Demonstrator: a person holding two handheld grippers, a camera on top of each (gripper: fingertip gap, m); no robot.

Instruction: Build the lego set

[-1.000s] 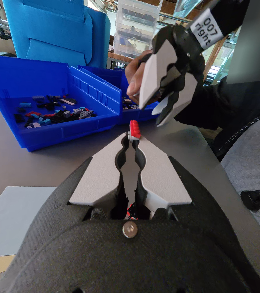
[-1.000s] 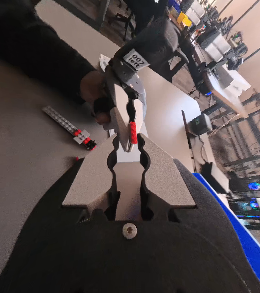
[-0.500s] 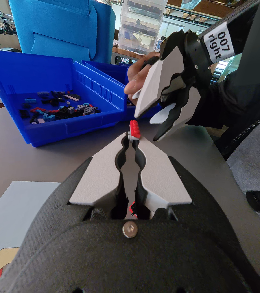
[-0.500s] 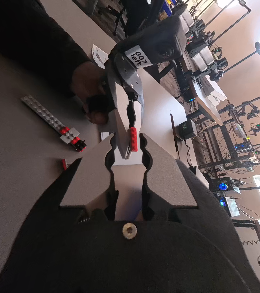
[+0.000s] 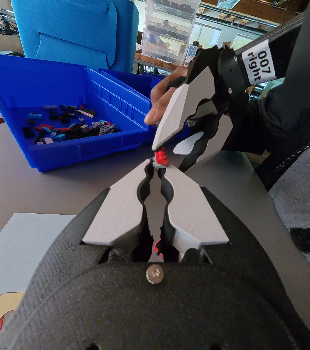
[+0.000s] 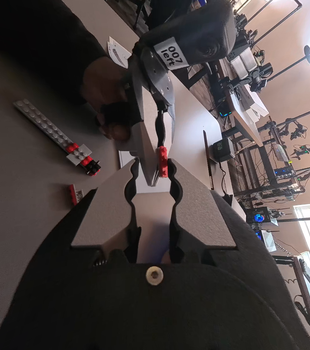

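The left gripper [image 5: 159, 164] is pinched shut on a small red brick [image 5: 161, 156] stacked on a grey plate [image 5: 158, 166], held above the desk [image 5: 36, 189]. The right gripper [image 6: 152, 162] gapes around it, one finger touching at 12 o'clock. The brick looks light, rigid, glossy and studded; best gripped across its flat sides.

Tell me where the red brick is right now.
The red brick sits pinched at the tips of the left gripper, above the table, with the open right gripper straddling it.
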